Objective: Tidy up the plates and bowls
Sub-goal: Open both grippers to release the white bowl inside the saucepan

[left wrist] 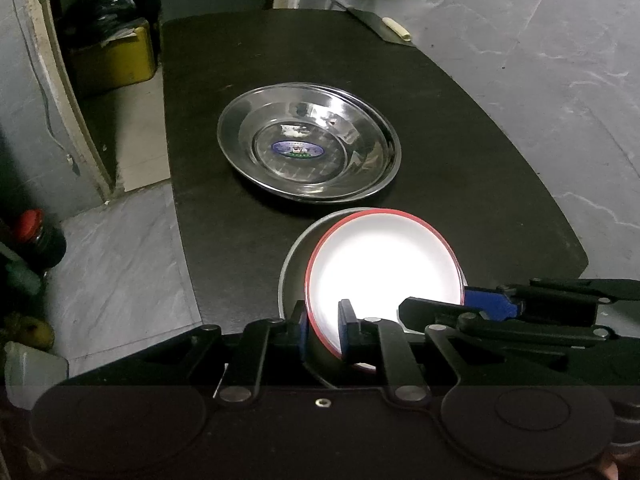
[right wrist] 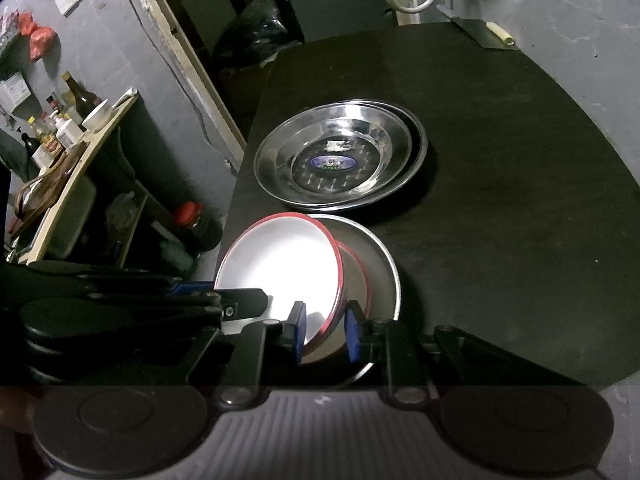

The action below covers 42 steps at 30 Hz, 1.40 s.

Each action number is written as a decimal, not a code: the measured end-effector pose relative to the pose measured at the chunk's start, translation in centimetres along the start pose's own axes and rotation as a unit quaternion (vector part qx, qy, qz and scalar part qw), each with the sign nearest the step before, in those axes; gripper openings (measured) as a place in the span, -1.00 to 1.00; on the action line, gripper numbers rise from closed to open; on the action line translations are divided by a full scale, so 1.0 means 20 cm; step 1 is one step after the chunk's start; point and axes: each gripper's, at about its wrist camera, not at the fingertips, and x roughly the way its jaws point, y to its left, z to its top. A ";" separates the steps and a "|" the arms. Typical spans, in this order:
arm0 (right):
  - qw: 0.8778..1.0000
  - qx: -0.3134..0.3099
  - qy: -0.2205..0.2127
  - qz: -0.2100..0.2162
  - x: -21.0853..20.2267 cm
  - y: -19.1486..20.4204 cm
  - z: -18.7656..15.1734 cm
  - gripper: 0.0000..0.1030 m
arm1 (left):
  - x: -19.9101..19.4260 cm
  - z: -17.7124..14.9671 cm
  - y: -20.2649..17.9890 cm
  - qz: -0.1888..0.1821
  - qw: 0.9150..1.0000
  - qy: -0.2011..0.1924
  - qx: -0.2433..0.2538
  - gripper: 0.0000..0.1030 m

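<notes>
A white bowl with a red rim (left wrist: 384, 264) (right wrist: 280, 264) hangs tilted over a grey metal plate (left wrist: 291, 268) (right wrist: 386, 268) at the near end of the black table (left wrist: 460, 168). My left gripper (left wrist: 323, 326) is shut on the bowl's near rim. My right gripper (right wrist: 325, 334) is shut on the same bowl's rim from the other side. One of its fingers (left wrist: 492, 304) shows in the left wrist view. A second red-rimmed bowl (right wrist: 354, 268) sits in the grey plate under the held one. Stacked steel plates (left wrist: 308, 140) (right wrist: 340, 156) lie mid-table.
A cleaver with a pale handle (left wrist: 394, 30) (right wrist: 492, 34) lies at the table's far right corner. Left of the table are a yellow box (left wrist: 116, 56), a red-capped jar (left wrist: 36, 236) (right wrist: 192, 220) and a shelf of bottles (right wrist: 60, 128).
</notes>
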 end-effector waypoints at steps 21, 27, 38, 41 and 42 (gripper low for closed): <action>1.000 -0.001 -0.011 -0.006 -0.04 -0.01 -0.02 -0.33 | -0.05 -0.01 -0.04 0.026 0.999 -0.017 0.017 -0.58; 0.999 0.000 -0.028 -0.017 -0.08 -0.02 -0.03 -0.12 | -0.10 0.00 -0.04 0.051 0.998 -0.038 0.022 -0.14; 0.997 0.010 -0.067 -0.040 -0.19 -0.05 -0.03 0.54 | -0.22 0.04 -0.03 0.123 0.988 -0.088 0.025 0.93; 0.996 0.011 -0.079 -0.043 -0.21 -0.05 -0.02 0.81 | -0.25 0.05 -0.03 0.140 0.984 -0.102 0.028 0.98; 0.996 0.009 -0.082 -0.044 -0.22 -0.05 -0.02 0.85 | -0.26 0.05 -0.02 0.143 0.984 -0.106 0.029 0.98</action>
